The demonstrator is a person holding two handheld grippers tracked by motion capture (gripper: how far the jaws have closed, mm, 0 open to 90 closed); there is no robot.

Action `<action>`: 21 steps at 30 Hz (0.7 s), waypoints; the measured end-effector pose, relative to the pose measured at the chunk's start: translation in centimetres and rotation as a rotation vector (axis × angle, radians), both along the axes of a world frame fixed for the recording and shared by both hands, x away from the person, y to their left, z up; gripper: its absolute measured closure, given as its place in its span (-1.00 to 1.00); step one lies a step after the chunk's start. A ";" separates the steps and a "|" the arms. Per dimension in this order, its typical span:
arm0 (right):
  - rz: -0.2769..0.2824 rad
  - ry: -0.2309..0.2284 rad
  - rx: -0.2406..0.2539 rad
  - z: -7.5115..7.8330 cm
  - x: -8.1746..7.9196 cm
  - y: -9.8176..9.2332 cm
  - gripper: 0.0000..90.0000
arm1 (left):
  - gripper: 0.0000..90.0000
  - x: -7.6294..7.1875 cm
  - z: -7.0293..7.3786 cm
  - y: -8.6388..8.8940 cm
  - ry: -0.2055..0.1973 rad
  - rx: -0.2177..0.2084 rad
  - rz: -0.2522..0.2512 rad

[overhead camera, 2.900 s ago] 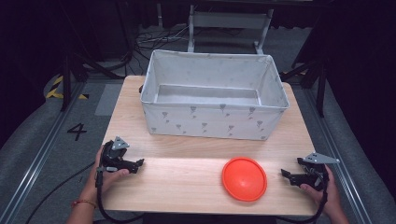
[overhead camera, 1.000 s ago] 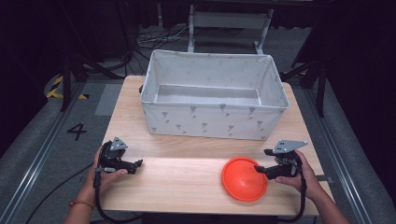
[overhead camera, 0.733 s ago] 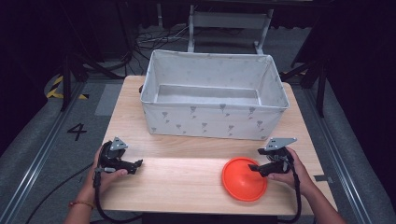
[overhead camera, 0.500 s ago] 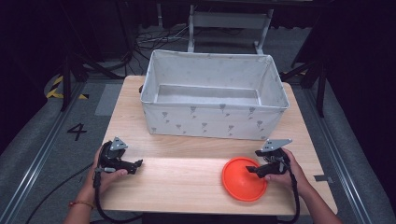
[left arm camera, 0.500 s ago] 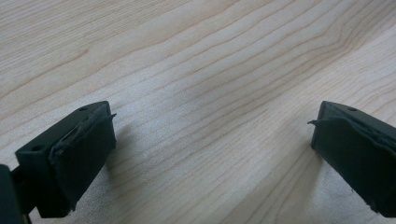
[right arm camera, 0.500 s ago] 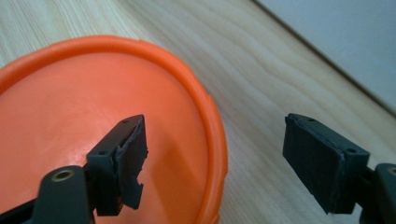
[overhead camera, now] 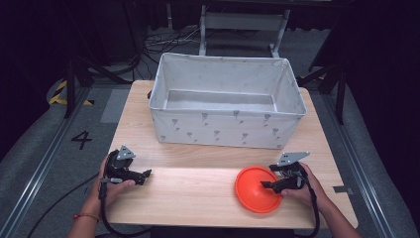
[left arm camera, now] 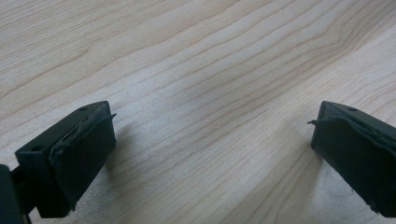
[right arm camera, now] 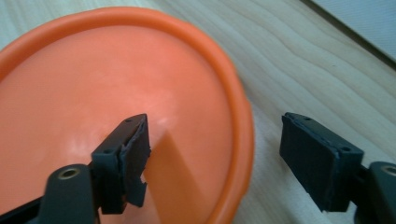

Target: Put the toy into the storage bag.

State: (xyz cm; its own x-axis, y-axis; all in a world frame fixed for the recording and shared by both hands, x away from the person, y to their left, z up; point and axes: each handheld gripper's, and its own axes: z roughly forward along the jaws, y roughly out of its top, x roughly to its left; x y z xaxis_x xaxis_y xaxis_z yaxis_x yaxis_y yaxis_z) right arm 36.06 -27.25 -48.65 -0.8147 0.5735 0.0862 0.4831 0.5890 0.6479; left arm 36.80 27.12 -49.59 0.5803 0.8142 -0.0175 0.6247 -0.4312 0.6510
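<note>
While your left gripper (overhead camera: 140,176) hasn't budged from its spot off to the left of the orange bowl (overhead camera: 257,188), your right gripper (overhead camera: 267,185) has come a long way: a few seconds back it sat well out to the bowl's right, and now it's right at the bowl's right rim. In the right gripper view its jaws straddle that rim, one inside over the orange, one outside over the wood, and they've just been closing a bit, though the pads aren't pressing on the rim yet, so nothing's grabbed. The left gripper's jaws are spread wide too, with only bare wood between them.

The bowl itself sits where it was, on the near part of the light wooden table (overhead camera: 198,198), toward your right. Behind the bowl stands a big grey fabric bin (overhead camera: 225,130) with small printed marks. Way off to the bowl's left, on the grey floor past the table's edge, there's a painted number 4 (overhead camera: 81,140), and the room beyond the bin is dark, with cables and a metal frame.
</note>
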 end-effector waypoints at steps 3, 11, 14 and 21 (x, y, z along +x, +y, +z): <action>0.008 0.003 0.005 0.0 -0.1 0.0 -0.35 | -1.00 0.0 0.0 0.0 0.000 0.000 0.000; 0.005 0.009 0.029 0.1 -0.4 0.2 -0.02 | -1.00 0.0 0.0 0.0 -0.001 0.000 0.000; -0.020 0.017 0.063 0.2 -0.1 -0.4 0.27 | -1.00 0.0 0.0 0.0 -0.001 0.000 0.000; -0.025 0.021 0.132 1.1 -0.1 -1.6 0.63 | -1.00 0.0 0.0 0.0 0.000 0.000 0.000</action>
